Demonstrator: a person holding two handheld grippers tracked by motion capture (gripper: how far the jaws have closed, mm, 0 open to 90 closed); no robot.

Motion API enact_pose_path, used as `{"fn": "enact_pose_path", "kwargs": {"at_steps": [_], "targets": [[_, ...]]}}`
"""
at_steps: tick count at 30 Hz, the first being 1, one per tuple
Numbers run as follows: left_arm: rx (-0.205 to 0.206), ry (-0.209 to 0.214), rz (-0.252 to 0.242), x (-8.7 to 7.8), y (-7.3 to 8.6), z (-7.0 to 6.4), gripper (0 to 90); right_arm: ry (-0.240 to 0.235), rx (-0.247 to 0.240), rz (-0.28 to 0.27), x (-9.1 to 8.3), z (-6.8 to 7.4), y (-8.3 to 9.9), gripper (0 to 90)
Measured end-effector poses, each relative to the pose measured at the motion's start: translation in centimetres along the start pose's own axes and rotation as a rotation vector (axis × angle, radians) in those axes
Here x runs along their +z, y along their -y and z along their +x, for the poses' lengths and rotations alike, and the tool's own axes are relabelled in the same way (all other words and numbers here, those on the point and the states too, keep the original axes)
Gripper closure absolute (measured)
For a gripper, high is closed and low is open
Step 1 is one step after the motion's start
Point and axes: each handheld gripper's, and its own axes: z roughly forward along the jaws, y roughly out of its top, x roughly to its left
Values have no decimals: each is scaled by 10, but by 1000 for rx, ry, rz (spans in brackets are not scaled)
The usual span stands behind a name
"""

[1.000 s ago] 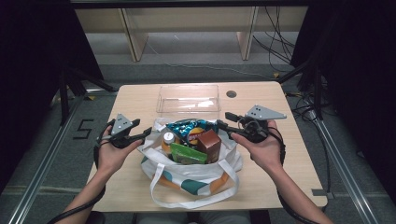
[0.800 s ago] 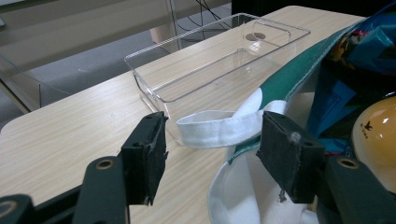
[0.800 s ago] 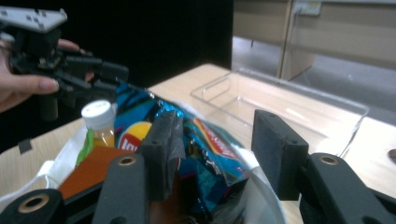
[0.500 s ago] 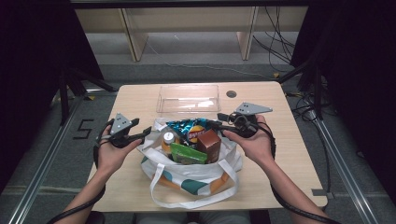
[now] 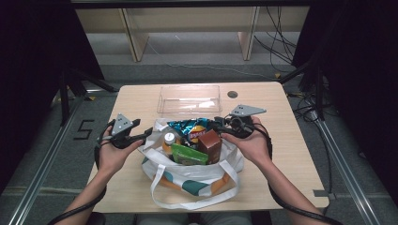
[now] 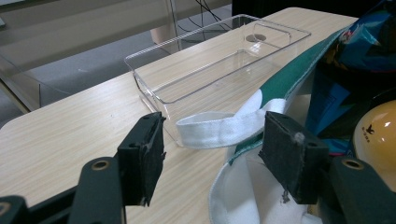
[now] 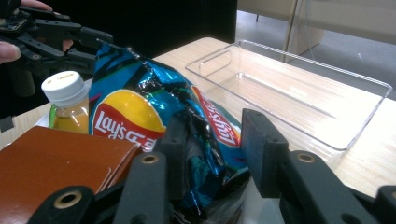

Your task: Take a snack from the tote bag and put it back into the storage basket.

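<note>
1. Right gripper (image 7: 210, 154): jaws part-open astride the chip bag (image 7: 154, 112), one to each side of its crinkled end, not yet clamped.
2. Chip bag stands in the tote bag (image 5: 197, 171), rising away from this gripper, nearer to it than to the left.
3. Left gripper (image 6: 212, 156): jaws wide, straddling the tote's white handle (image 6: 219, 128), gripping nothing.
4. Clear tray (image 5: 189, 98): just beyond the tote.

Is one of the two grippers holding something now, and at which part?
Nothing is clamped yet. The right gripper is open around the chip bag edge. The left gripper is open around the bag strap.

Glossy foil chip bag (image 7: 154, 116) — cloth bag (image 5: 197, 176).
</note>
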Motion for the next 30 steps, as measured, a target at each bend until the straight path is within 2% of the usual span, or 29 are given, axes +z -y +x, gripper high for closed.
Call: {"fn": "enact_pose_path", "kwargs": {"at_steps": [1, 5, 6, 8, 11, 14, 15, 17, 18, 20, 22, 25, 26, 29, 30], "targets": [[2, -1, 0, 0, 0, 0, 382, -3, -16, -1, 1, -1, 0, 686], [5, 4, -5, 0, 0, 0, 383, -13, 1, 15, 0, 0, 0, 817], [4, 2, -4, 0, 0, -1, 382, -28, 0, 2, 2, 1, 1, 835], [3, -1, -1, 1, 1, -1, 382, -22, -5, 4, 2, 3, 0, 869], [7, 4, -1, 2, 1, 0, 381, 4, -15, -3, 0, 6, 0, 890], [2, -3, 1, 1, 1, 0, 380, -1, -35, -17, -1, 8, -1, 898], [2, -3, 2, 1, 1, 0, 380, 0, -25, -37, -1, 11, -1, 899], [1, -2, 3, 1, 2, 0, 379, 7, -44, -50, -2, 11, -2, 900], [2, -2, 2, 1, 2, 0, 379, 16, -37, -61, -3, 13, -3, 900], [-2, -5, 5, 1, 2, 0, 378, 1, -30, -88, -4, 15, -5, 900], [-2, -4, 5, 0, 2, 1, 378, 13, -54, -102, -5, 16, -7, 900], [-3, -2, 6, 1, 2, 1, 378, 12, -40, -122, -9, 18, -10, 900], [-4, -2, 5, 1, 2, 1, 377, 15, -56, -137, -9, 17, -11, 900], [-12, -3, 1, 1, 2, 1, 376, 11, -34, -159, -10, 18, -13, 900], [-12, -3, 1, 1, 2, 1, 376, 21, -43, -152, -12, 18, -15, 900]]}}
